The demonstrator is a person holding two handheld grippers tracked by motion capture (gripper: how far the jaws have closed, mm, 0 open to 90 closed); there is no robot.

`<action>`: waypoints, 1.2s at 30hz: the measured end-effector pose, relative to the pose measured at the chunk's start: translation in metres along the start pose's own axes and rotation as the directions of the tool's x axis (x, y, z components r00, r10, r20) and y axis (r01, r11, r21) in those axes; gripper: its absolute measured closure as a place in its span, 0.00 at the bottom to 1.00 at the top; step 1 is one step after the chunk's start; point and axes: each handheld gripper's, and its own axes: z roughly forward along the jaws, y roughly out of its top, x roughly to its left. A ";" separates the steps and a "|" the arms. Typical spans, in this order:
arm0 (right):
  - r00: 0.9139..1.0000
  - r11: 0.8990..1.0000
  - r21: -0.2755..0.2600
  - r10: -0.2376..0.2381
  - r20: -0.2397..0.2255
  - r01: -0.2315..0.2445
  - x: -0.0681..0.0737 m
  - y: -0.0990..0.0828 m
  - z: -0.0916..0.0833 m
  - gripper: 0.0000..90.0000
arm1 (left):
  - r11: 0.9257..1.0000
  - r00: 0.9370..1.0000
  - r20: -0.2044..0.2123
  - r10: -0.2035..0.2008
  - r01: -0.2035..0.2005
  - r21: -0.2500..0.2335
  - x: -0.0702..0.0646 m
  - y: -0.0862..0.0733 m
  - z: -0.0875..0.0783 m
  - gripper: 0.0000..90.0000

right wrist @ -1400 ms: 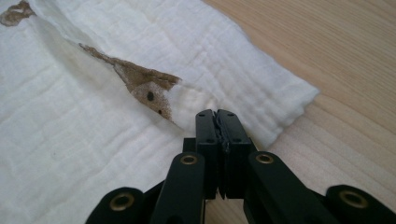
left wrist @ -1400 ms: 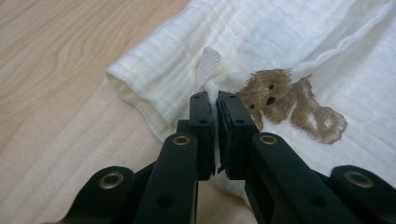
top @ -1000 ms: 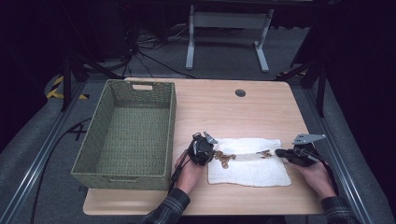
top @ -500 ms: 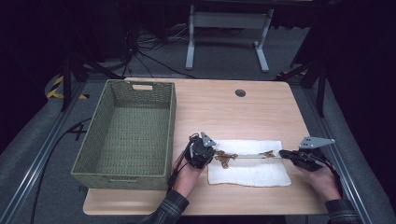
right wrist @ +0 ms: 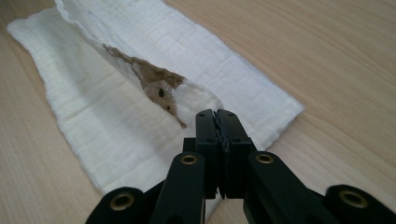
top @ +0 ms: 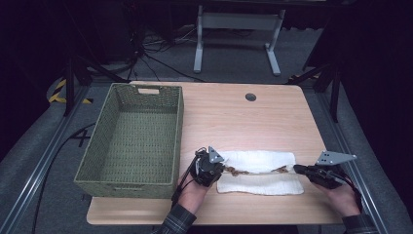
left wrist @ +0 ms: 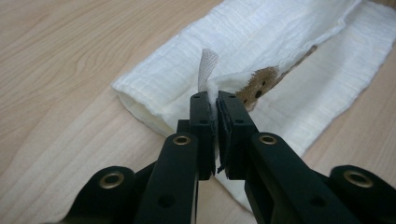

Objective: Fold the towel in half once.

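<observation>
Both grippers pinch the white cloth (top: 260, 171) and draw its fold toward the table's near edge.

Since a second ago both hands have slid nearer the person, so the fold looks under way, not finished. The left gripper (left wrist: 215, 100) and right gripper (right wrist: 216, 116) are each clamped tight on an end of the cloth's edge — one cloth with brown print, right of one wicker basket (top: 130, 141) on one table (top: 234, 112).

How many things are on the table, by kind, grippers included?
Basket: 1
Cloth: 1
Grippers, left gripper and right gripper, each shut on the cloth: 2
Total: 4
</observation>
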 end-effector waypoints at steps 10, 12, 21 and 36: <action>0.999 1.000 0.008 0.023 -0.032 -0.023 0.008 -0.014 -0.009 0.98 | 0.999 0.999 0.031 0.017 -0.018 0.047 -0.008 -0.010 0.001 0.94; 0.999 1.000 0.016 0.022 -0.036 -0.021 0.009 -0.016 -0.009 0.98 | 0.999 0.999 0.035 0.009 -0.010 0.048 -0.009 -0.011 0.002 0.94; 0.998 0.999 -0.005 0.038 -0.051 -0.038 0.011 -0.019 -0.017 0.87 | 1.000 0.999 0.043 0.012 -0.013 0.015 -0.010 -0.010 -0.006 0.79; 0.998 0.999 0.004 0.036 -0.047 -0.036 -0.006 0.001 0.006 0.98 | 1.000 1.000 -0.024 -0.003 0.003 0.002 0.010 0.019 0.008 0.99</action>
